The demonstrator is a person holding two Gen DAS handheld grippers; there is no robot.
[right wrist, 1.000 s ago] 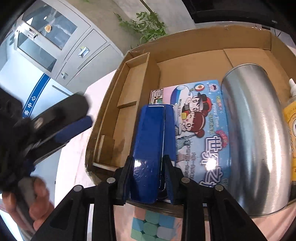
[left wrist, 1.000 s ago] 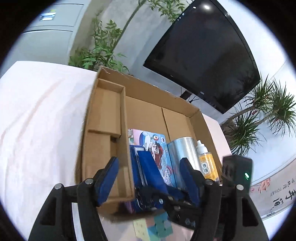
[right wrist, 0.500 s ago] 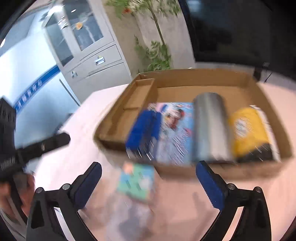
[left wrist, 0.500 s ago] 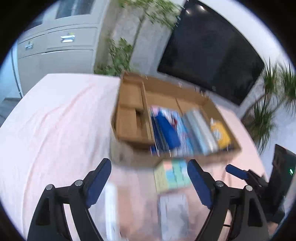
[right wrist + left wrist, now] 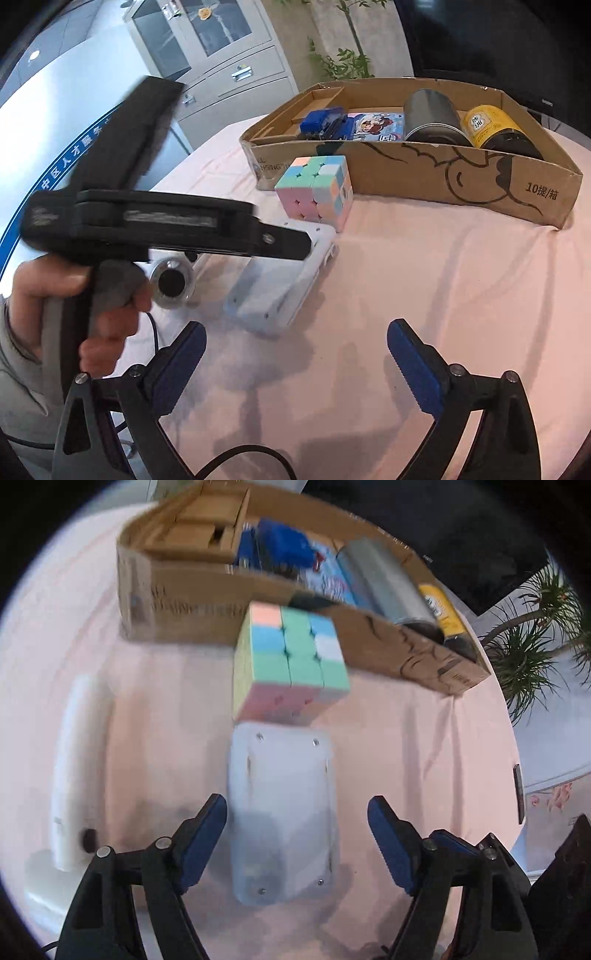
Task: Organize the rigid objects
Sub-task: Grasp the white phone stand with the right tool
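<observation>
A translucent white plastic case (image 5: pixel 280 812) lies flat on the pink cloth. My left gripper (image 5: pixel 297 840) hangs over its near end with the jaws closing; the case lies between the blue pads, which do not touch it. Just beyond it stands a pastel puzzle cube (image 5: pixel 288 664), against the cardboard box (image 5: pixel 177 605). In the right wrist view my right gripper (image 5: pixel 297 354) is wide, its jaws closing slightly, with nothing between them, well short of the case (image 5: pixel 280 288) and the cube (image 5: pixel 317 188). A blue stapler (image 5: pixel 321 120) lies in the box (image 5: pixel 443 177).
The box also holds a picture-printed pack (image 5: pixel 373 125), a silver can (image 5: pixel 432 114) and a yellow-labelled bottle (image 5: pixel 487 122). A long white device (image 5: pixel 74 757) lies left of the case. A hand (image 5: pixel 110 295) holds the left gripper's handle. A black cable (image 5: pixel 240 454) trails near the front.
My right gripper let go of the blue stapler in the box, opened wide and drew back. My left gripper pulled away from the box and came down over the white case.
</observation>
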